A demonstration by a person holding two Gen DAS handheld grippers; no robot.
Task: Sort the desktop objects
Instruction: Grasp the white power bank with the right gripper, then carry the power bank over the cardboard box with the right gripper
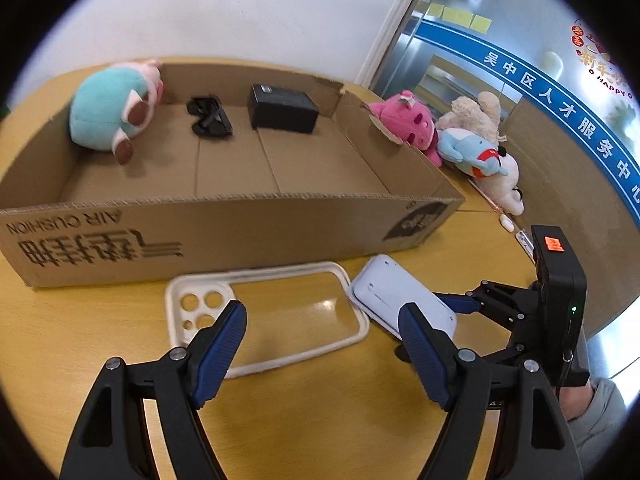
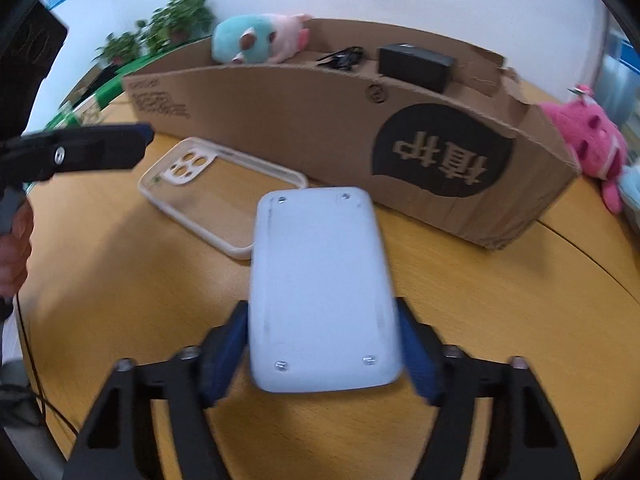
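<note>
Our right gripper [image 2: 324,344] has its blue pads pressed against both sides of a pale, rounded white device [image 2: 320,280] lying flat on the wooden table [image 2: 500,320]. Our left gripper [image 1: 320,332] hangs wide open, holding nothing, over the white phone case [image 1: 264,320] just left of the device. Beyond stands the cardboard box [image 1: 240,224], holding a teal plush [image 1: 112,112], black glasses [image 1: 210,118] and a black box [image 1: 282,110].
</note>
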